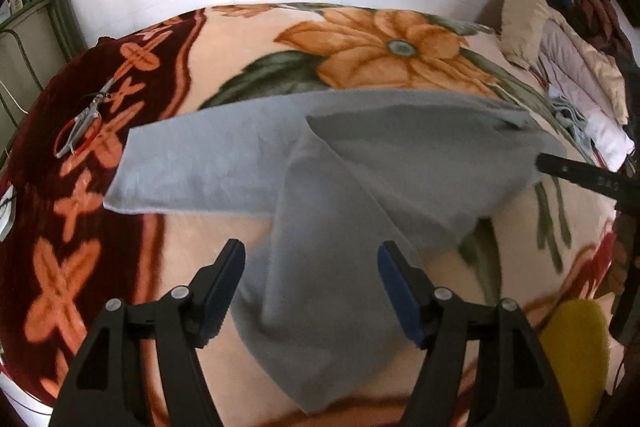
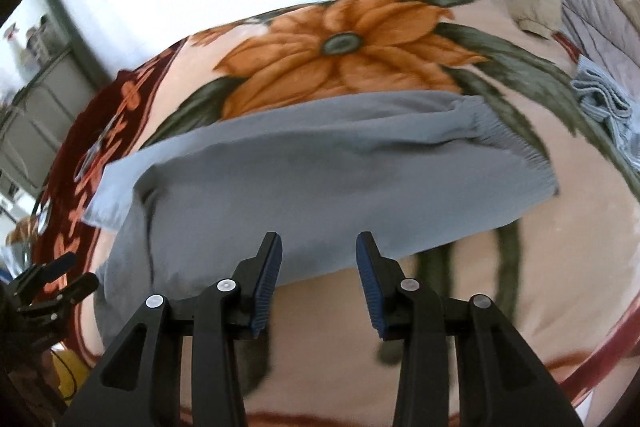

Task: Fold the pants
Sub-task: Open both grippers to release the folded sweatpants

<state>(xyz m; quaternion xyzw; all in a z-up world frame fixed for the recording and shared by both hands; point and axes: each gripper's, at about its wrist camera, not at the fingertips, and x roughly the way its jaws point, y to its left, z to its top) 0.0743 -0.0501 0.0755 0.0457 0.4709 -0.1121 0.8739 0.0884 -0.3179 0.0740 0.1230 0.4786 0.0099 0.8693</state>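
Left wrist view: the grey pants [image 1: 320, 163] sprawl on the floral blanket [image 1: 380, 43], one leg running between the spread left tool [image 1: 310, 255] fingers. Right tool [image 2: 318, 247] also spread, hovering at the near edge; no fold looks made yet, all still to do.

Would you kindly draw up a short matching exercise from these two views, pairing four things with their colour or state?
Things:
1. pants
2. scissors
3. left gripper
4. large flower on the blanket

Descriptions:
A. orange
B. grey, spread on the blanket
C. open, above a pant leg
D. red handles, lying on the dark red border

Pairs: 1-B, 2-D, 3-C, 4-A
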